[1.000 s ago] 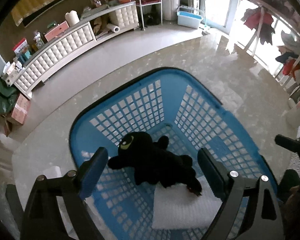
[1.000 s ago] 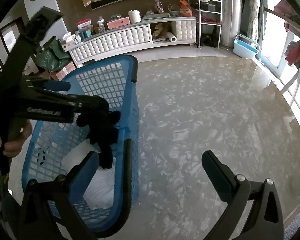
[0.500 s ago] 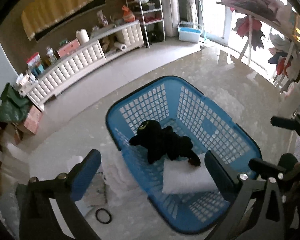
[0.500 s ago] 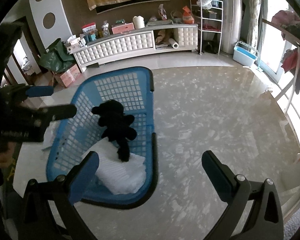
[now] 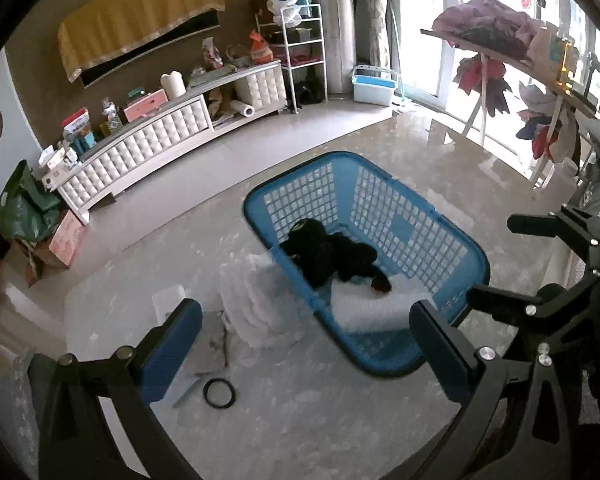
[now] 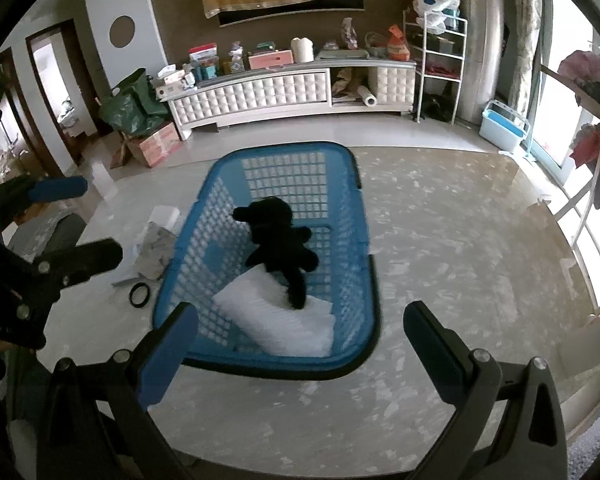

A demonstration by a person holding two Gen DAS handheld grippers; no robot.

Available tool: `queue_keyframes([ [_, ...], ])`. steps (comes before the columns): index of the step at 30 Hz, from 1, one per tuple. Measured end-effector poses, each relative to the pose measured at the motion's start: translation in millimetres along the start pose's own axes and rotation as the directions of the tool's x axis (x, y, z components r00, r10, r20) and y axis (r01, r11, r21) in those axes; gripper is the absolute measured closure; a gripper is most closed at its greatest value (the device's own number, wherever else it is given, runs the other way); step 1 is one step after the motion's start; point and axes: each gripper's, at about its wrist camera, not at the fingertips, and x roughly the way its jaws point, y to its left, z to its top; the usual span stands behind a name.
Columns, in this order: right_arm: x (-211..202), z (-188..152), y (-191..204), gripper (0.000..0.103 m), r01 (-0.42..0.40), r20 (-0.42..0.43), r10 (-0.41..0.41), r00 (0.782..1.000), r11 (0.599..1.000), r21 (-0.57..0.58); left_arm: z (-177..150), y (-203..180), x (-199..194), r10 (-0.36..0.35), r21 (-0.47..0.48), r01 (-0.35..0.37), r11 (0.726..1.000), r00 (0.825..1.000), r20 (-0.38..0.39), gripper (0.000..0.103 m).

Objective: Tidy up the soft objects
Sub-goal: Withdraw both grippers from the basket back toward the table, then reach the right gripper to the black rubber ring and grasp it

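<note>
A blue plastic laundry basket [image 5: 440, 216] [image 6: 364, 240] stands on the marble floor. Inside it a black plush toy [image 5: 332, 256] [image 6: 280, 240] lies partly on a white padded cushion [image 5: 372, 308] [image 6: 276, 316]. My left gripper [image 5: 304, 344] is open and empty, held high above the floor to the basket's near left; it also shows at the left of the right wrist view [image 6: 76, 220]. My right gripper [image 6: 300, 344] is open and empty, above the basket's near rim; it shows at the right of the left wrist view [image 5: 496, 264].
A stack of white padded sheets [image 5: 252, 300] lies on the floor beside the basket, with a black ring [image 5: 219, 392] [image 6: 140, 294] and grey scraps [image 6: 154, 248] nearby. A white cabinet [image 6: 288, 92] lines the far wall. A clothes rack [image 5: 496, 60] stands by the window.
Both grippers have risen and pulled back from the basket. The left gripper was low over the plush toy; now it is high and the toy lies free in the basket.
</note>
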Motion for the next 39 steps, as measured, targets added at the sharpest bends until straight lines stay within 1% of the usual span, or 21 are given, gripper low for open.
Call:
queue_keyframes([
  [3,-0.9,-0.6,10.9,0.000,-0.008,0.001,0.008,1.000,1.000,-0.015,-11.5,8.3,-12.2,0.008,-0.016,-0.008,1.000,1.000,0.014,0.000],
  [6,-2.4,0.1,21.7,0.000,-0.016,0.006,0.016,1.000,0.999,-0.036,-22.1,19.6,-24.7,0.000,-0.043,0.001,0.999,0.999,0.033,0.000],
  [7,-3.0,0.2,24.0,0.000,-0.021,0.008,0.021,1.000,0.999,-0.040,-25.4,23.0,-28.1,0.007,-0.044,-0.006,0.999,0.999,0.035,0.000],
  [10,-2.9,1.4,35.4,0.000,-0.039,0.015,0.040,0.999,0.997,-0.059,-38.0,29.1,-35.7,0.059,-0.042,-0.058,0.997,0.998,0.036,0.000],
  [11,-1.9,2.2,40.1,0.000,-0.044,0.016,0.045,0.999,0.997,-0.068,-42.6,32.0,-37.3,0.063,-0.046,-0.061,0.997,0.997,0.033,0.000],
  [14,1.5,4.7,54.5,0.000,-0.059,0.017,0.061,0.998,0.993,-0.101,-54.0,42.2,-41.8,0.052,-0.072,-0.049,0.996,0.998,0.033,0.000],
  [22,22.3,11.2,96.8,0.000,-0.090,-0.010,0.090,0.996,0.978,-0.186,-90.2,79.1,-39.5,0.102,-0.155,-0.102,0.983,0.995,-0.013,0.000],
  [30,45.4,18.2,128.4,0.000,-0.136,-0.050,0.128,0.991,0.965,-0.224,-122.2,115.8,-34.2,0.105,-0.233,-0.115,0.966,0.993,-0.056,0.000],
  [36,69.2,23.0,156.5,0.000,-0.184,-0.106,0.162,0.981,0.951,-0.250,-143.1,140.6,-24.8,0.109,-0.270,-0.132,0.954,0.989,-0.096,0.000],
  [39,82.7,22.0,168.4,0.000,-0.197,-0.136,0.166,0.977,0.946,-0.259,-154.3,152.2,-19.3,0.114,-0.282,-0.143,0.949,0.987,-0.115,0.000],
])
